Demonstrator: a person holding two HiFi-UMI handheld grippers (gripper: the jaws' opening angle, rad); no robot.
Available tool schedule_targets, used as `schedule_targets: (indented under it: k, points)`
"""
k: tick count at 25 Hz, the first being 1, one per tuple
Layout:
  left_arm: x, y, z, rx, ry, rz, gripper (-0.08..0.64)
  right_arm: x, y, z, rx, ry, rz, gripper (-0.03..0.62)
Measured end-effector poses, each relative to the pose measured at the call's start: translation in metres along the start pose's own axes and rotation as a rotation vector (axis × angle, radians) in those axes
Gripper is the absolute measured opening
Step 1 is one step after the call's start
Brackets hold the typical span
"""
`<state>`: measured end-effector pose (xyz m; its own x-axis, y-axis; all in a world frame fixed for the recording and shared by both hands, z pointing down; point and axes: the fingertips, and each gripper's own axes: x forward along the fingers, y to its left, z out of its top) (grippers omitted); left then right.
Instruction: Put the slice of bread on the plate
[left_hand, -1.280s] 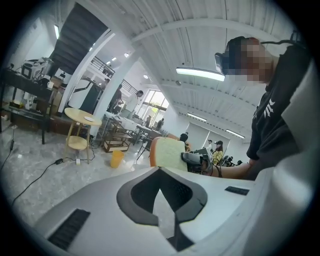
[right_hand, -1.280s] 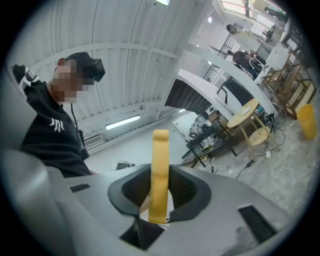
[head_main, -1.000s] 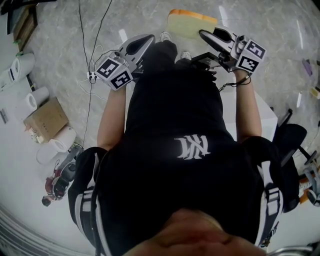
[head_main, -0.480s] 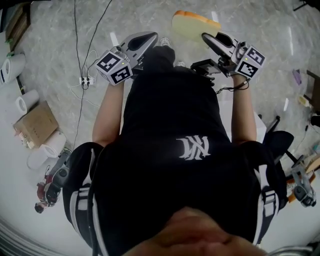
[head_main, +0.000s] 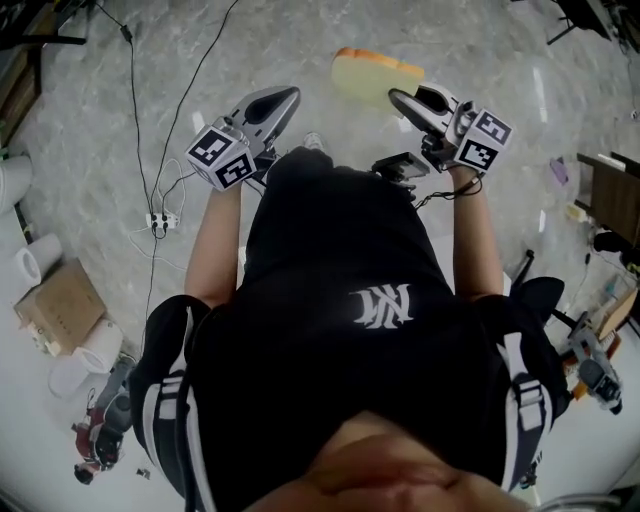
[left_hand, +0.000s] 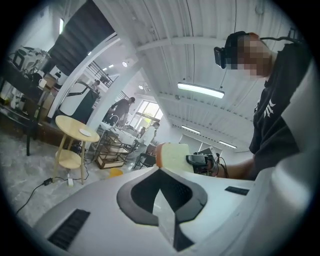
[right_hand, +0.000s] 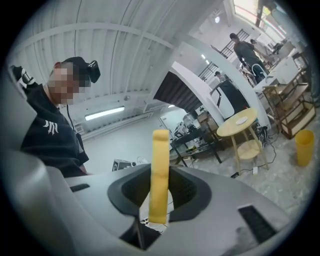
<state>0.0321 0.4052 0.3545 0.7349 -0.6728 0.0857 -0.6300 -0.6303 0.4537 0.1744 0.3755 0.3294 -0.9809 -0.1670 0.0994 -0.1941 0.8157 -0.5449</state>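
Observation:
A slice of bread (head_main: 375, 75) with an orange crust hangs over the marble floor, and my right gripper (head_main: 402, 99) is shut on its near edge. In the right gripper view the bread (right_hand: 160, 172) stands edge-on between the jaws. My left gripper (head_main: 288, 97) is shut with nothing in it, held level at the same height; in its own view the bread (left_hand: 173, 157) shows just past it. A white plate (right_hand: 242, 120) lies on a round wooden table (right_hand: 235, 128) some way off, and the plate (left_hand: 86, 133) also shows in the left gripper view.
Black cables and a power strip (head_main: 160, 220) lie on the floor at left, near a cardboard box (head_main: 58, 302) and paper rolls (head_main: 92, 350). A yellow bin (right_hand: 304, 146) and shelving stand beside the table. People work in the background (right_hand: 246, 50).
The person has walked on across the floor: the box, rolls and power strip have slid down and left in the head view. Both grippers keep their pose, the bread still held.

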Motion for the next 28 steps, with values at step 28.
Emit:
schedule_targets:
  k: [28]
  points:
    - [0.160,0.163,0.091,-0.040,0.033,0.060,0.012,0.059,-0.210,0.134,-0.021,-0.023,0.075,0.092]
